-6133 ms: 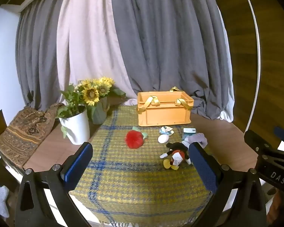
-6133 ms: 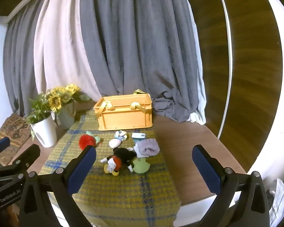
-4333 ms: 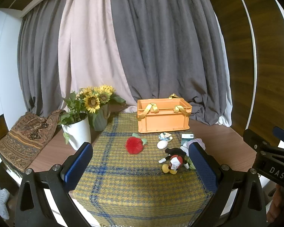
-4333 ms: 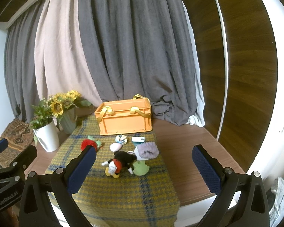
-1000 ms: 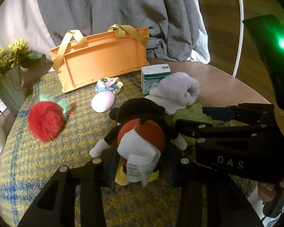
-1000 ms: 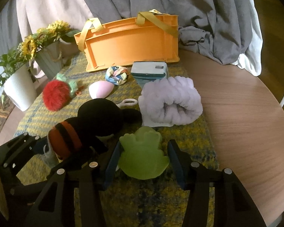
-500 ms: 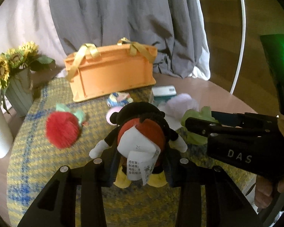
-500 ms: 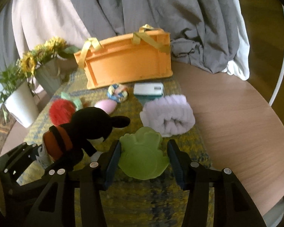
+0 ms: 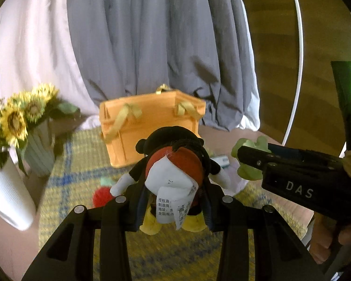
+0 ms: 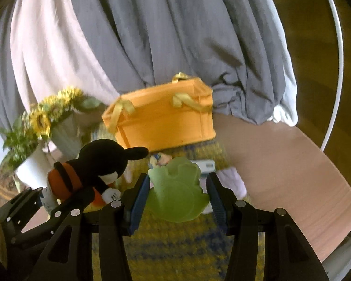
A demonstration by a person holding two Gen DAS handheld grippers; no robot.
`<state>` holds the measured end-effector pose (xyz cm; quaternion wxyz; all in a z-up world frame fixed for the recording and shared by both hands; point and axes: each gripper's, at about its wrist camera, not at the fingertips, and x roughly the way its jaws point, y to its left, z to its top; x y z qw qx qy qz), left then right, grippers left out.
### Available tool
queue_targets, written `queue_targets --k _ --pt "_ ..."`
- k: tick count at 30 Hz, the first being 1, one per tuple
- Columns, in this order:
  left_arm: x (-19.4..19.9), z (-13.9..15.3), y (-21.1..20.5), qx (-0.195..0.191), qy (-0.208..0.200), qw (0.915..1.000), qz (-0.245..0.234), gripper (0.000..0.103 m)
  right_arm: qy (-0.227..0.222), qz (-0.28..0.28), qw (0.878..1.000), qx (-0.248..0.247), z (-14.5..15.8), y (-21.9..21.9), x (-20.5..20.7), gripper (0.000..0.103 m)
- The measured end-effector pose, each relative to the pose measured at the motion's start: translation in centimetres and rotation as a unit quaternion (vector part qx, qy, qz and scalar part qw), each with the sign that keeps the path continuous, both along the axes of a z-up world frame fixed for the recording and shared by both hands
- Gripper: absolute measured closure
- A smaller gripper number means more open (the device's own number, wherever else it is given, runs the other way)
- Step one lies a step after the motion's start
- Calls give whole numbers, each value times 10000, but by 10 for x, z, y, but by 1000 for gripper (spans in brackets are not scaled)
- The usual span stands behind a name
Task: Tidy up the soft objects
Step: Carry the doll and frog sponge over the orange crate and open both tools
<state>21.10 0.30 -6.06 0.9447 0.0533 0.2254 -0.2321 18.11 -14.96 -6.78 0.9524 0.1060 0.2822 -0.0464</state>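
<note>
Squeezing the mouse plush (image 9: 175,164) around its stuffed middle, the left tongs (image 9: 174,201) pinch it between both pads, and the body visibly bulges over them: it looks light, soft and springy, so a hold on the trunk seems safer than one on a thin arm, an ear or the dangling paper tag (image 9: 175,207). The right tongs (image 10: 176,197) are pressed onto the flat green frog-shaped toy (image 10: 177,188), gripping it by its two edges; it looks thin and bendy, likely to fold or slip if taken by a corner.

Both toys hang in the air above the yellow checked cloth (image 10: 175,245) on the desk (image 10: 280,164), short of the orange basket (image 10: 166,121), which stands further back with its ribbon handles draped over the rim.

Compared with a second ago, both toys have left the cloth and ride higher; the basket now sits nearer the centre of each view, and its open top begins to show. The red pompom (image 9: 101,195), the rolled lilac towel (image 10: 231,180) and the small box (image 10: 204,165) stay where they lay.
</note>
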Motion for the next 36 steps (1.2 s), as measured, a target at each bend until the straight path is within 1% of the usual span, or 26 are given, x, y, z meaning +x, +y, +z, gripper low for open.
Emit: queue_targets --k 7,13,19,28,31,36 --pt "19 27 14 -81 -314 9995 -50 64 -373 -236 9990 -34 25 13 12 51" --pt "38 48 15 -234 -514 9984 91 64 -691 -160 9974 -133 47 15 32 51" --pt "62 64 2 -248 -726 9963 392 65 -967 45 9950 -234 67 5 62 51" --pt "103 73 -18 -185 -951 9927 719 65 -1223 330 9915 -311 84 -15 110 51" --pt "119 74 -22 -132 -997 9922 734 65 -1283 361 9905 -351 87 -21 129 51" --pt "152 74 -29 -71 -998 9930 627 64 -1268 370 9906 -350 86 -29 159 51"
